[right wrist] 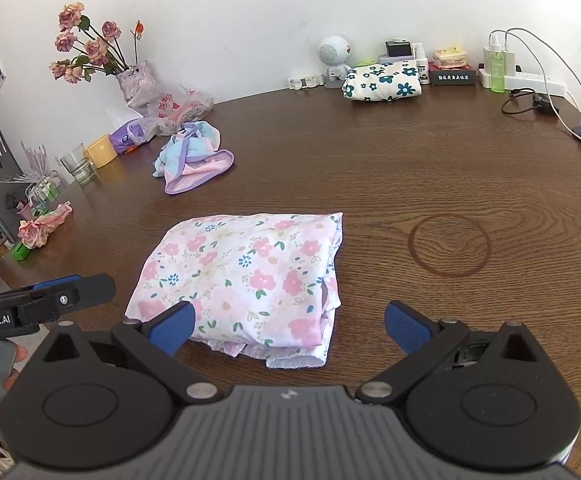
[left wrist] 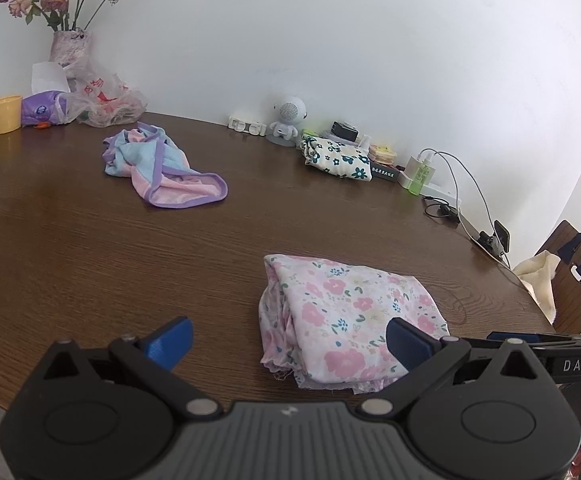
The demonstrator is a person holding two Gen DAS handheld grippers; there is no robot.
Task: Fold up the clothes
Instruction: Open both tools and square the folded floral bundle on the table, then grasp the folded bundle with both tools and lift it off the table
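A folded pink floral garment lies on the brown wooden table near the front edge. My left gripper is open and empty, just in front of the garment's near edge. My right gripper is open and empty, its jaws spread over the garment's near edge. A crumpled pastel pink, blue and purple garment lies unfolded farther back on the left. A folded white garment with dark flowers sits by the wall.
A vase of dried roses, plastic bags, a yellow cup and a glass stand at the back left. A white speaker figure, bottles, a power strip and cables line the wall. A chair stands at right.
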